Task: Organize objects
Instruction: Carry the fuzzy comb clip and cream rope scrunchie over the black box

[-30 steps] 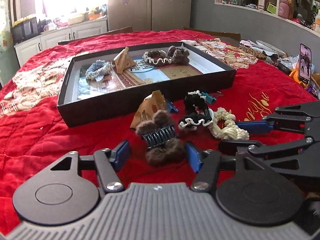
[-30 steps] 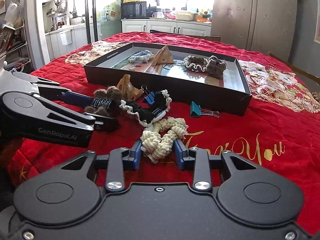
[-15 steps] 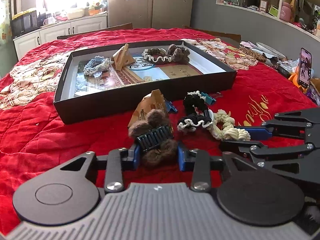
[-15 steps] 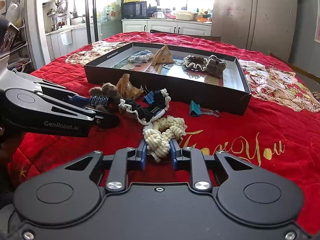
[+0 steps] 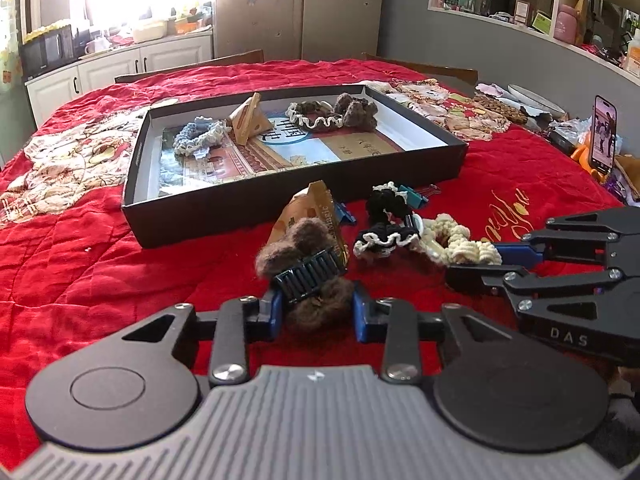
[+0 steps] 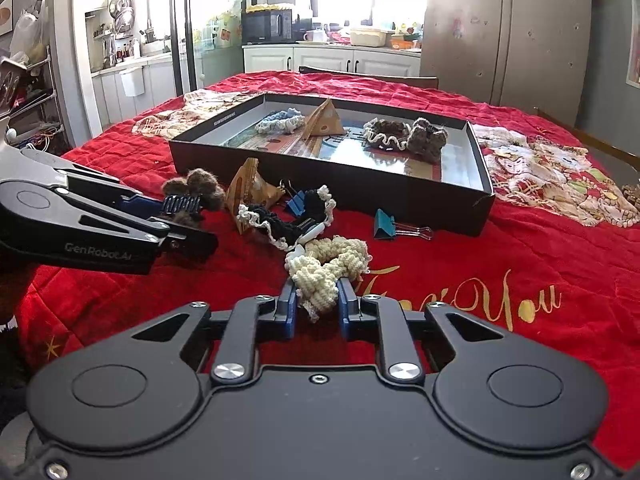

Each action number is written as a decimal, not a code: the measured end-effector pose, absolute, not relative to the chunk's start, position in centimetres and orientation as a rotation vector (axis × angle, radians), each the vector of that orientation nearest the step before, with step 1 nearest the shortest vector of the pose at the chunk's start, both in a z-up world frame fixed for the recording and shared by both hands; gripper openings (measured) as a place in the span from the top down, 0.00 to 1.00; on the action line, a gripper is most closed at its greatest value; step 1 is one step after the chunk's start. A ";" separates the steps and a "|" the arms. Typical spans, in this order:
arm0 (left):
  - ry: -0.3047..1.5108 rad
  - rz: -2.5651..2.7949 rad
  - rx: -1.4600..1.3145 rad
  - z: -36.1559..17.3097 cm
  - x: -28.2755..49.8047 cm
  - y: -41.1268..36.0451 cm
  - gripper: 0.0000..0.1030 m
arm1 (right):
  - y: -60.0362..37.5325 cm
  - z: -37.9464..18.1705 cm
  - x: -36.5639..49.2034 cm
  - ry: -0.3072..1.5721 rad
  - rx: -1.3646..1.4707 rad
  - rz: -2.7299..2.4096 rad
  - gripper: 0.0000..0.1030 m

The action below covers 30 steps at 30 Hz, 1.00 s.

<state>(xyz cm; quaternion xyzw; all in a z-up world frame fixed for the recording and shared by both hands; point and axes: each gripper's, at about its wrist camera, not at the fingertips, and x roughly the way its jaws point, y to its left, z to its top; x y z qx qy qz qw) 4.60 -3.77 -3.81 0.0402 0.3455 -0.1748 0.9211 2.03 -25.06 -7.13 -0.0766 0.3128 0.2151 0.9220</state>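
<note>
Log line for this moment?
left gripper: shut on brown clip | right gripper: shut on cream scrunchie | box: partly filled

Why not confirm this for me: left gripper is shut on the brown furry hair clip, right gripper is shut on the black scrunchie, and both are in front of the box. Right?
One thing is wrong. The right gripper is shut on the cream scrunchie, not the black scrunchie, which lies untouched on the cloth; the right wrist view shows this. The left gripper is indeed shut on the brown furry hair clip, both in front of the box.

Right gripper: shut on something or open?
Shut on the cream scrunchie: right gripper pads press both its sides.
</note>
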 end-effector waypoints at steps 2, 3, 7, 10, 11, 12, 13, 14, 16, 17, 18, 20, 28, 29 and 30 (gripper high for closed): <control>0.706 -0.361 0.083 -3.6 4.4 -3.6 0.64 | -25.2 -7.0 2.0 0.638 -0.157 0.440 0.82; 0.705 -0.362 0.083 -3.5 4.3 -3.6 0.64 | -25.2 -6.9 2.0 0.635 -0.156 0.440 0.82; 0.699 -0.365 0.087 -3.1 4.1 -3.5 0.64 | -25.4 -6.6 1.9 0.630 -0.151 0.438 0.82; 0.696 -0.367 0.087 -2.9 4.1 -3.4 0.64 | -25.7 -6.4 1.7 0.623 -0.148 0.434 0.82; 0.694 -0.367 0.088 -2.8 4.0 -3.4 0.64 | -25.8 -6.3 1.7 0.621 -0.147 0.433 0.82; 0.692 -0.367 0.088 -2.8 4.0 -3.4 0.64 | -25.8 -6.2 1.7 0.618 -0.145 0.431 0.82; 0.691 -0.368 0.088 -2.7 4.0 -3.4 0.64 | -25.9 -6.2 1.6 0.615 -0.143 0.430 0.82; 0.689 -0.367 0.087 -2.6 4.0 -3.3 0.64 | -26.0 -6.1 1.6 0.613 -0.142 0.429 0.82; 0.685 -0.368 0.084 -2.5 4.0 -3.2 0.64 | -26.2 -5.8 1.5 0.606 -0.139 0.426 0.82; 0.683 -0.371 0.082 -2.4 3.9 -3.2 0.64 | -26.2 -5.7 1.5 0.602 -0.138 0.425 0.82; 0.682 -0.374 0.079 -2.3 3.9 -3.1 0.64 | -26.3 -5.6 1.4 0.597 -0.136 0.424 0.82; 0.680 -0.378 0.070 -2.1 3.9 -3.0 0.64 | -26.3 -5.3 1.3 0.587 -0.135 0.424 0.82; 0.648 -0.384 0.069 -1.0 3.6 -2.9 0.64 | -26.9 -3.9 0.9 0.539 -0.136 0.406 0.82; 0.644 -0.384 0.069 -0.8 3.6 -2.8 0.64 | -27.0 -3.7 0.8 0.534 -0.135 0.404 0.82; 0.639 -0.385 0.069 -0.6 3.5 -2.8 0.64 | -27.1 -3.5 0.8 0.530 -0.134 0.403 0.82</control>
